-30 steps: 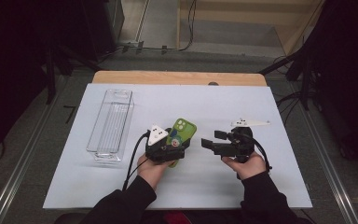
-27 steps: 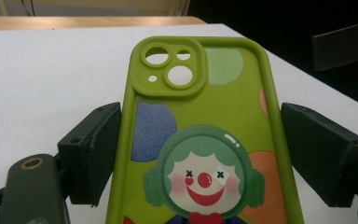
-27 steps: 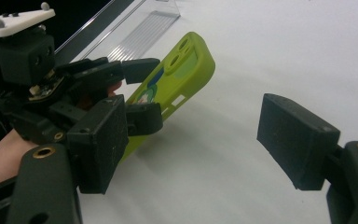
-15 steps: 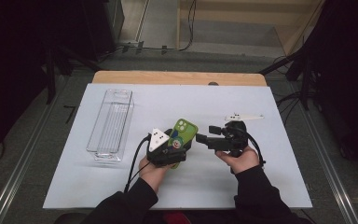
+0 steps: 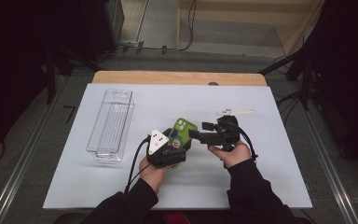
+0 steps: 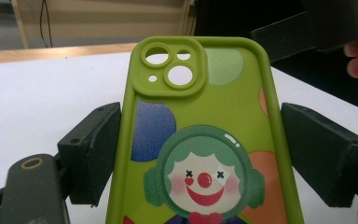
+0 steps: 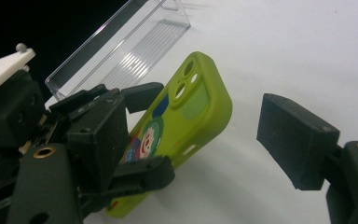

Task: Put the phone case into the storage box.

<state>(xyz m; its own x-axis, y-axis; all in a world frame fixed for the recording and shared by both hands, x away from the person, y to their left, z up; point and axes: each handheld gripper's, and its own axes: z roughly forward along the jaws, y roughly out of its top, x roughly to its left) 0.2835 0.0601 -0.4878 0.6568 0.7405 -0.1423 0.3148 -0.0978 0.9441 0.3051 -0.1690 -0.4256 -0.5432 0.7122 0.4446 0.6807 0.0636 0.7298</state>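
Observation:
A green phone case [image 5: 183, 129] with a clown picture is lifted a little off the white table. My left gripper [image 5: 181, 142] is shut on it, one jaw on each long edge. In the left gripper view the case [image 6: 205, 112] stands upright between the two fingers [image 6: 93, 149], camera cutouts at the top. My right gripper [image 5: 199, 131] points left at the case's right side, open. In the right gripper view its two pads [image 7: 298, 140] stand wide apart, with the case's camera end [image 7: 193, 98] between them and untouched. The left gripper [image 7: 144, 133] clasps the case there.
A long clear plastic tray [image 5: 112, 122] stands on the left of the white table top [image 5: 270, 182], also seen behind the case as the tray [image 7: 121, 46]. A wooden strip [image 5: 177, 77] runs along the table's far edge. Dark floor and cables lie beyond.
My right gripper has moved left toward the phone case, and its open jaws now reach the case's right side. The left gripper and the case have stayed put.

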